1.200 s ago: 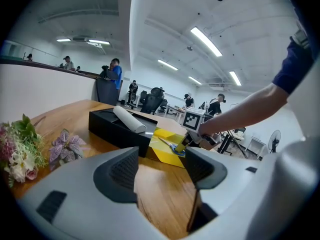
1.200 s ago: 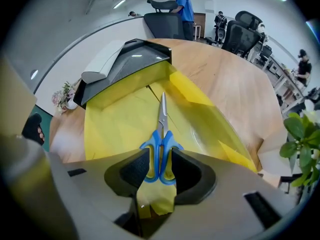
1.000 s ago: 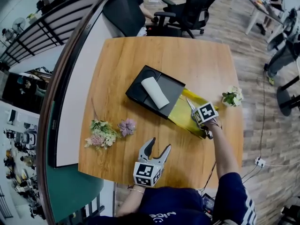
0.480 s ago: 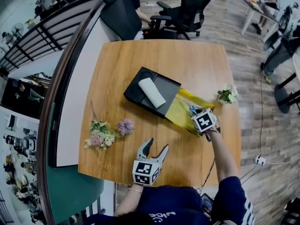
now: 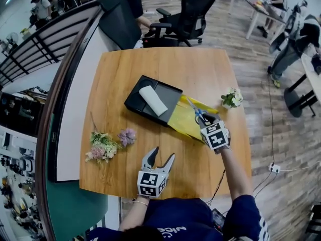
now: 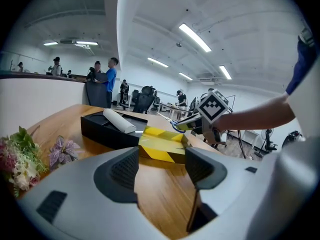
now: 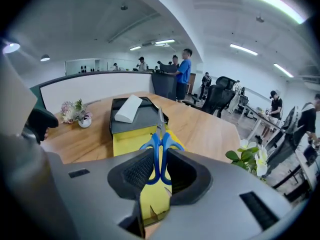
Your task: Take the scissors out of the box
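Head view shows a person at a wooden table (image 5: 165, 67) with a gripper in each hand, the right gripper (image 5: 200, 119) pinching the scissors (image 5: 198, 115) by their blue handles. Right gripper view confirms the grip: both pads of the right gripper (image 7: 159, 171) press on the handle loops of the scissors (image 7: 160, 151), and the blades point away from the camera toward the black tray (image 7: 135, 120). Seen from the left gripper view, the scissors (image 6: 176, 126) hang in the air just above the open yellow box (image 6: 160, 144), clear of its rim. That yellow box (image 5: 181, 122) lies on the table touching the near-right end of the black tray (image 5: 134, 102), which carries a white roll (image 5: 153, 100). The left gripper (image 5: 161, 158) sits near the table's front edge, its jaws spread wide with only bare wood between them. A small bouquet (image 5: 102, 146) and a purple flower (image 5: 127, 136) lie at the left; a pot of white flowers (image 5: 230, 98) stands at the right.
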Demonstrator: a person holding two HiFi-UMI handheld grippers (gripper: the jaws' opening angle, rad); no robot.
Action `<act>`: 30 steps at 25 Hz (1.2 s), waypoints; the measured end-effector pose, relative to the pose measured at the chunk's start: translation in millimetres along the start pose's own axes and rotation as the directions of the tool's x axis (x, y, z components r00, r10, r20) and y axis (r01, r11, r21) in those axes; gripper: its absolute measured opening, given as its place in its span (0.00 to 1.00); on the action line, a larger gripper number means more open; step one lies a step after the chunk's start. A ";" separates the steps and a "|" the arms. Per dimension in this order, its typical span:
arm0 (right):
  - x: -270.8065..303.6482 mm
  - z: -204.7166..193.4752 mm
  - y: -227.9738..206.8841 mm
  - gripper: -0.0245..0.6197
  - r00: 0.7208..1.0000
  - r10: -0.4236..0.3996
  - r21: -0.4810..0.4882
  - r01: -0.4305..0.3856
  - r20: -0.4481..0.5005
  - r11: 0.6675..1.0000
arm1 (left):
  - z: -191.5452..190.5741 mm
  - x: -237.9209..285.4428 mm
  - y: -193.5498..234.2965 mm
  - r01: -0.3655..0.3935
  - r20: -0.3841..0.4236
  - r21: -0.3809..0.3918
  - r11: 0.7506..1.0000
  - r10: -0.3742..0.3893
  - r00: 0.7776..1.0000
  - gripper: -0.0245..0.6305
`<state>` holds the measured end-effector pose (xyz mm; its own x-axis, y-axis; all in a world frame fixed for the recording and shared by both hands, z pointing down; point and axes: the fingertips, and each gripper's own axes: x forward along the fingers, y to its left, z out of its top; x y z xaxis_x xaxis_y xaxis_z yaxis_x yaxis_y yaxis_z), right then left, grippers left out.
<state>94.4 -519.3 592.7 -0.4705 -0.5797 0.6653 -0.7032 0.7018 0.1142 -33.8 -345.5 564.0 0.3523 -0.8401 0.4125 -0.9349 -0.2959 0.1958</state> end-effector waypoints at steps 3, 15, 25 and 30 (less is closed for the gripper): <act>-21.4 8.3 5.8 0.19 0.998 -0.018 -0.003 0.018 0.059 1.000 | 1.4 -3.3 -0.6 -0.002 0.009 0.007 1.000 0.002 1.000 0.47; -111.0 31.7 30.9 0.19 0.947 -0.142 0.085 0.122 0.287 0.989 | 26.3 -27.9 -10.7 0.038 0.119 0.052 0.998 -0.044 0.992 0.45; -174.3 16.9 75.2 0.19 0.867 -0.272 0.179 0.216 0.416 0.960 | 38.0 -52.9 -17.7 0.100 0.212 0.093 0.991 -0.117 0.970 0.45; -200.7 -1.3 102.3 0.19 0.816 -0.342 0.229 0.262 0.466 0.937 | 37.5 -66.3 -19.8 0.124 0.231 0.130 0.984 -0.152 0.961 0.45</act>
<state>117.6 -330.6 471.8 -0.3919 -0.9059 0.1606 -0.9047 0.4112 0.1119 -40.3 -301.0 499.4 0.4707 -0.8675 0.1611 -0.8815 -0.4546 0.1279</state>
